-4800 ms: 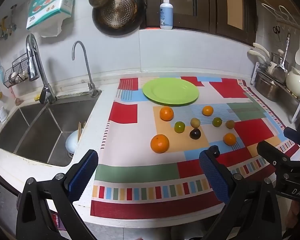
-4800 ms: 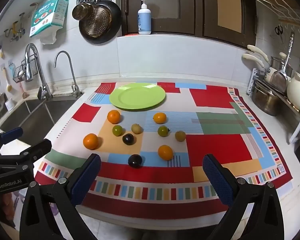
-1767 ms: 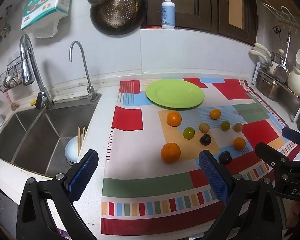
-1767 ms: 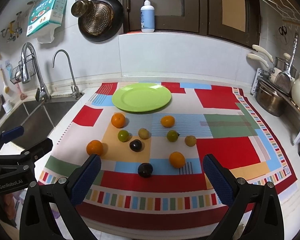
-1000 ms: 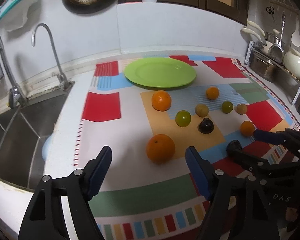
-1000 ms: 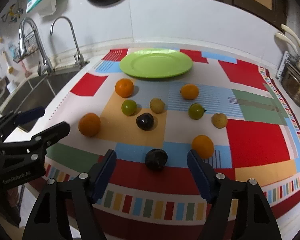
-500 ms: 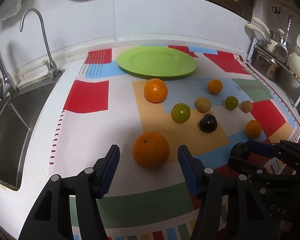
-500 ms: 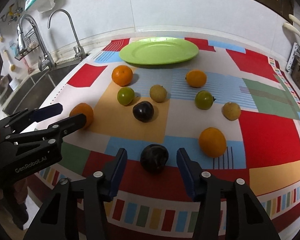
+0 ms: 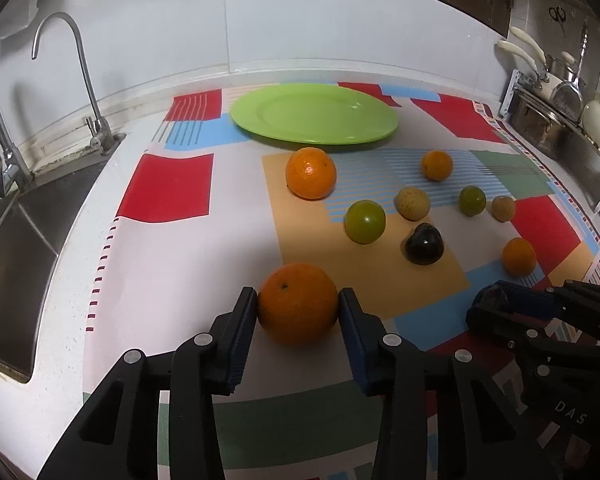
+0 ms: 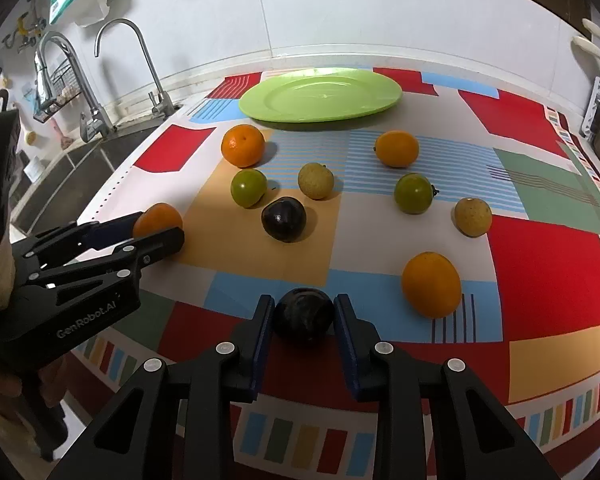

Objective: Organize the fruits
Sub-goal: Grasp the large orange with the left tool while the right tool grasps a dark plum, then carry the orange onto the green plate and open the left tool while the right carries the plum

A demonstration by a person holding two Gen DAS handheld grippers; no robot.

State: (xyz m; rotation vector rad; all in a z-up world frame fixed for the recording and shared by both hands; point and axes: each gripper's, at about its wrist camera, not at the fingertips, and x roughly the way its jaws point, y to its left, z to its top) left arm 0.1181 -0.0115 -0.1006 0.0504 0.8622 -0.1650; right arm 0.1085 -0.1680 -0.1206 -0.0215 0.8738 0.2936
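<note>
Both grippers were down on the patterned mat, each bracketing a fruit. Left gripper had its jaws closing on the large orange at the mat's near left, the blue pads touching the fruit's two sides at its widest part. Right gripper had drawn fully in on a dark plum-like fruit near the mat's front edge, its pads pressed against both flanks. Neither fruit had left the mat. The empty green plate sat at the far edge, well apart from both, with the other oranges and small green, tan and dark fruits scattered between.

By my judgement the orange would be firm, fairly heavy and round enough to roll, so a hold across its middle suits it. The dark fruit looked smooth, glossy and probably softer; it could slip or bruise under a hard squeeze, so a light grip across its widest girth seemed wise.
</note>
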